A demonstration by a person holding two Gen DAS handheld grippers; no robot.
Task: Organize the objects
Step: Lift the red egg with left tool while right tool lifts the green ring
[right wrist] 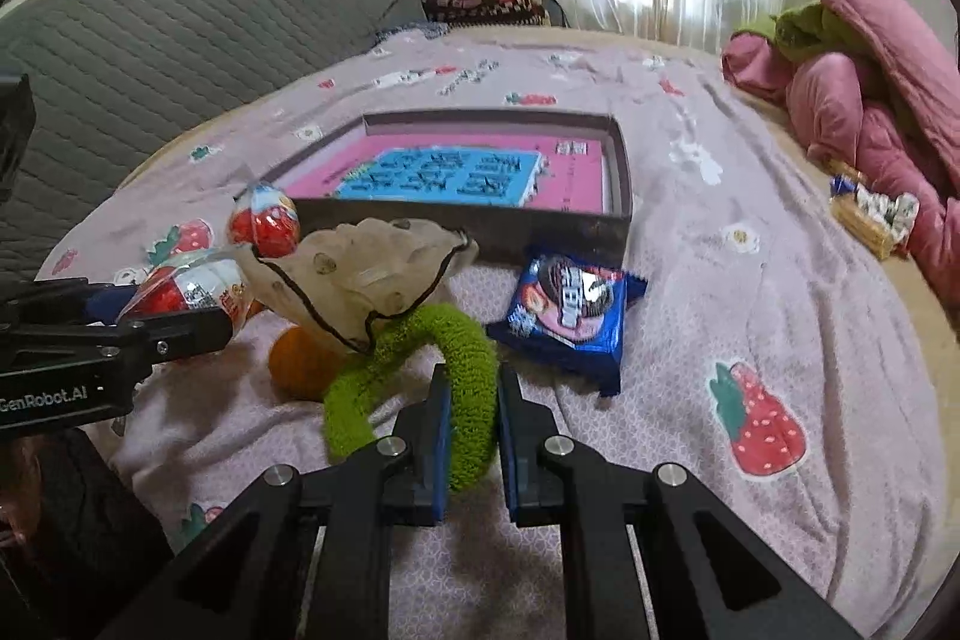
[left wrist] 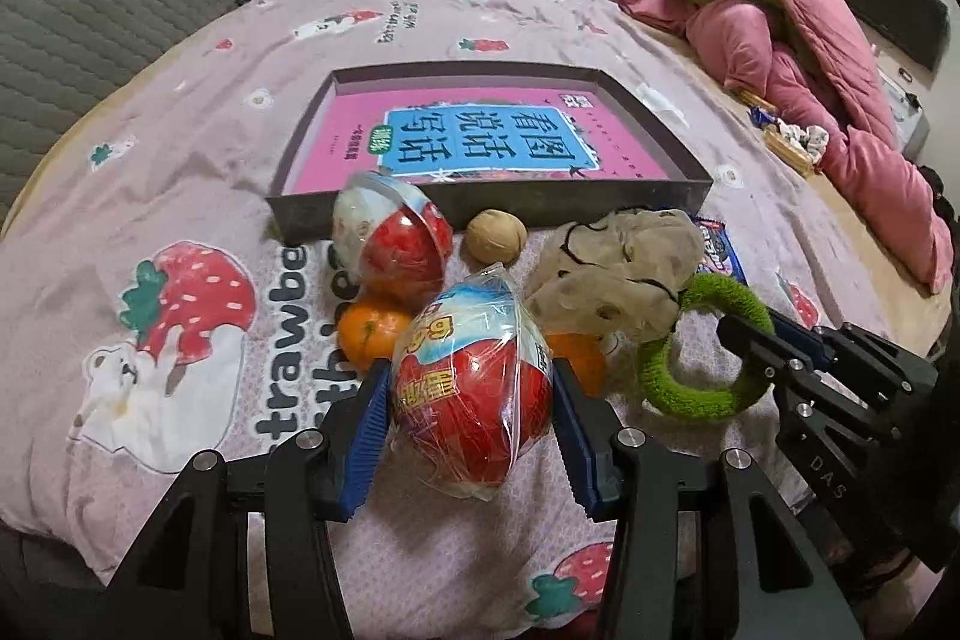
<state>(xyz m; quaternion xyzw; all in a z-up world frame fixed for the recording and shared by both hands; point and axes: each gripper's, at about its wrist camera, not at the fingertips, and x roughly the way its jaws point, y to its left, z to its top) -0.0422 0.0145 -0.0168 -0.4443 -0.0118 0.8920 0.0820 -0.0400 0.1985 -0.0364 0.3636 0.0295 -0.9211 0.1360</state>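
My left gripper (left wrist: pixel 471 370) is shut on a red and white wrapped toy egg (left wrist: pixel 471 388), held just above the bedspread. A second toy egg (left wrist: pixel 393 238) rests on an orange (left wrist: pixel 372 334) in front of the dark tray (left wrist: pixel 480 208). My right gripper (right wrist: pixel 468 382) is shut on a green fuzzy ring (right wrist: pixel 414 340), whose far side lies under a beige spotted pouch (right wrist: pixel 360 274). The tray (right wrist: pixel 540 226) holds a pink and blue book (right wrist: pixel 444 175). In the left wrist view the ring (left wrist: pixel 690 388) and the right gripper (left wrist: pixel 756 340) appear at the right.
A walnut (left wrist: pixel 497 235) lies by the tray's near wall. A blue cookie packet (right wrist: pixel 567 313) sits beside the ring, and another orange (right wrist: pixel 300 361) lies under the pouch. Pink quilts (right wrist: pixel 870 100) pile up at the right; a grey headboard (right wrist: pixel 180 40) stands at the left.
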